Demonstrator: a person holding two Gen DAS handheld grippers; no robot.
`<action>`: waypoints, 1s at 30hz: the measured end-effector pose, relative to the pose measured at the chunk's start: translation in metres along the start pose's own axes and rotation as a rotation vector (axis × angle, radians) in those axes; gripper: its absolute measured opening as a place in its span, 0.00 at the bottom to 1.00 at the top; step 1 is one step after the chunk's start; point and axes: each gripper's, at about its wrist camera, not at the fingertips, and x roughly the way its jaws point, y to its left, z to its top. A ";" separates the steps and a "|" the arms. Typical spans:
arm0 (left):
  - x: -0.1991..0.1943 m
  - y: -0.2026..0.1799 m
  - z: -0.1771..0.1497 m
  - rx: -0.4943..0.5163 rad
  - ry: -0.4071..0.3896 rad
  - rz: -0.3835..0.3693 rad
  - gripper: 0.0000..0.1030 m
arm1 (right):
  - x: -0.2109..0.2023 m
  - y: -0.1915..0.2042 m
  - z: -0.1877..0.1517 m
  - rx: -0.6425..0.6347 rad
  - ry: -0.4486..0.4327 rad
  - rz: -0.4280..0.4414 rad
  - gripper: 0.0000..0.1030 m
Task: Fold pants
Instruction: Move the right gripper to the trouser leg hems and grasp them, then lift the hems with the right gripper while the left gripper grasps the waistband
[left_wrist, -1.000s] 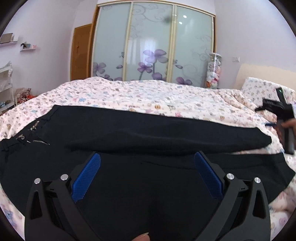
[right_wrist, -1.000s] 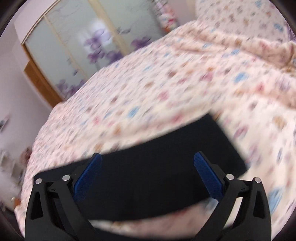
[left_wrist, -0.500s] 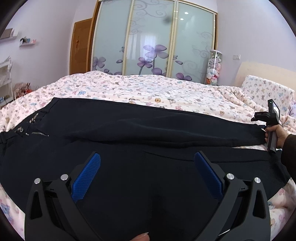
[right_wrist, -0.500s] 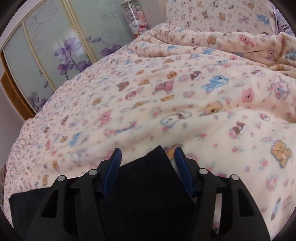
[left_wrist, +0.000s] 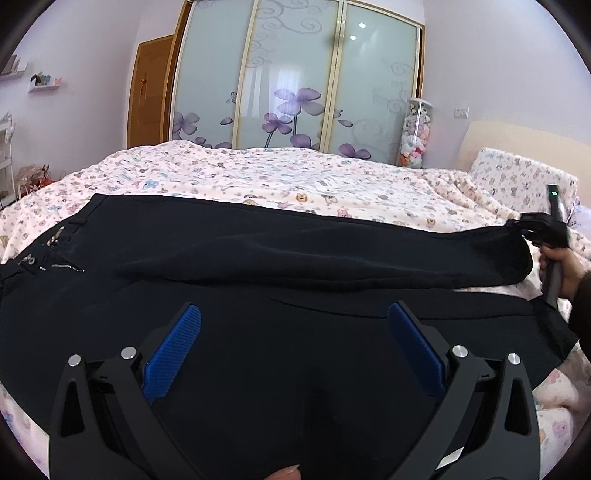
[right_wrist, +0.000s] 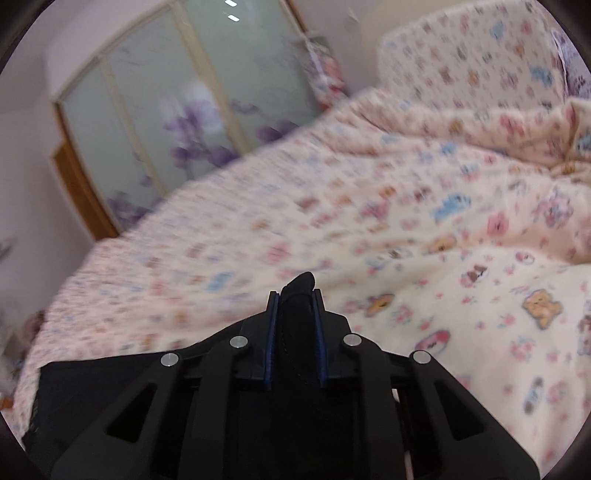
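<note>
Black pants (left_wrist: 295, 258) lie spread across the bed, waist and zips at the left, one leg folded over the other. My left gripper (left_wrist: 293, 314) hovers just above the near leg, open, with nothing pinched between its blue pads (left_wrist: 173, 350). At the far right a hand holds my right gripper (left_wrist: 539, 229) at the leg's hem end. In the right wrist view the right gripper (right_wrist: 294, 299) has its jaws closing and the pads press on a bunched corner of the pants (right_wrist: 298, 284), which sticks out past the tips.
The bed wears a pale quilt (left_wrist: 258, 181) printed with small animals, with a matching pillow (left_wrist: 517, 173) at the headboard on the right. Sliding wardrobe doors (left_wrist: 295, 74) with purple flowers stand behind the bed, and a tube of soft toys (left_wrist: 415, 136) beside them.
The right gripper went from wide open over the leg end to closed on the hem corner and pulled the leg straighter to the right. The left gripper stayed put.
</note>
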 end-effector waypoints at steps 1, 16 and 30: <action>-0.001 0.002 0.001 -0.008 -0.004 -0.006 0.98 | -0.016 0.004 -0.002 -0.013 -0.016 0.031 0.17; -0.016 0.015 0.005 -0.090 -0.079 -0.012 0.98 | -0.176 -0.003 -0.155 -0.106 0.180 -0.009 0.16; -0.008 0.016 0.009 -0.101 -0.020 0.027 0.98 | -0.196 0.050 -0.163 0.211 0.298 0.146 0.51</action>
